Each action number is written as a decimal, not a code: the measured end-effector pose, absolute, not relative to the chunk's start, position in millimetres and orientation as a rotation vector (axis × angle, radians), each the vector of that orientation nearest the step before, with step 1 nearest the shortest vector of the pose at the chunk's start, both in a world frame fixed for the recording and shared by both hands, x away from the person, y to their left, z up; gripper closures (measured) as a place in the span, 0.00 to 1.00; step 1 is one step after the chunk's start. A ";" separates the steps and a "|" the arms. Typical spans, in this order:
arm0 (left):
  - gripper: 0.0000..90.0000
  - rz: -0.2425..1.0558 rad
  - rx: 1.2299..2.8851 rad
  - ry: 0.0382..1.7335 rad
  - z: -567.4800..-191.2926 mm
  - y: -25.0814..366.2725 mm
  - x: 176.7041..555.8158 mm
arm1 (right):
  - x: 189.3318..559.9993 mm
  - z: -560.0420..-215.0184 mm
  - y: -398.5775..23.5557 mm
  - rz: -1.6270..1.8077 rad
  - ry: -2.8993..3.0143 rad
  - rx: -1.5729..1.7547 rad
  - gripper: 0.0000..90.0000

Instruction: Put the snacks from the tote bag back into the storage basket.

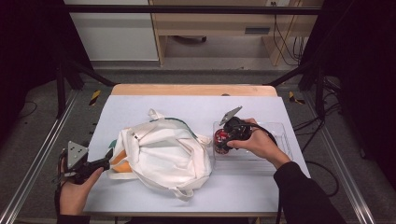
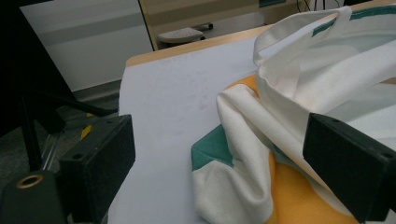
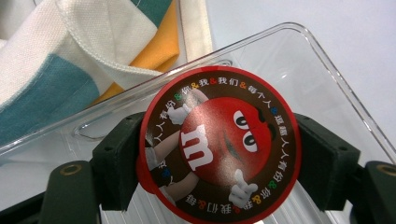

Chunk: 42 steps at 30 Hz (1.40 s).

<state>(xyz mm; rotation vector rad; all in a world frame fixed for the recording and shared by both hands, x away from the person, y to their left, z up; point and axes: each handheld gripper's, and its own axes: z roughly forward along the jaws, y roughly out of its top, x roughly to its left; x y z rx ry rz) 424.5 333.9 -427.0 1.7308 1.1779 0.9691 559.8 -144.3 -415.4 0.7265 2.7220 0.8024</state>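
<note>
A white canvas tote bag [image 1: 161, 154] with teal and orange patches lies crumpled in the middle of the table. My left gripper [image 1: 108, 160] sits at the bag's left edge, open, with its jaws on either side of a fold of the bag [image 2: 243, 154] and not pressing it. Over a clear plastic tray [image 1: 280, 140] at the right, my right gripper [image 1: 221, 140] is shut on a round red M&M's candy tub [image 1: 220, 138]. The tub's lid [image 3: 219, 144] faces that gripper's camera, with a black jaw against each side.
The table [image 1: 196, 105] is covered in pale grey, with a wooden strip along its far edge. Dark frame rails and cables run along both sides of the table. The bag's handles [image 1: 182, 191] loop toward the near edge.
</note>
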 end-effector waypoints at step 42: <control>0.10 0.970 1.727 1.176 -426.1 333.8 424.1 | 541.0 -376.8 -177.6 1.019 2.607 0.759 0.10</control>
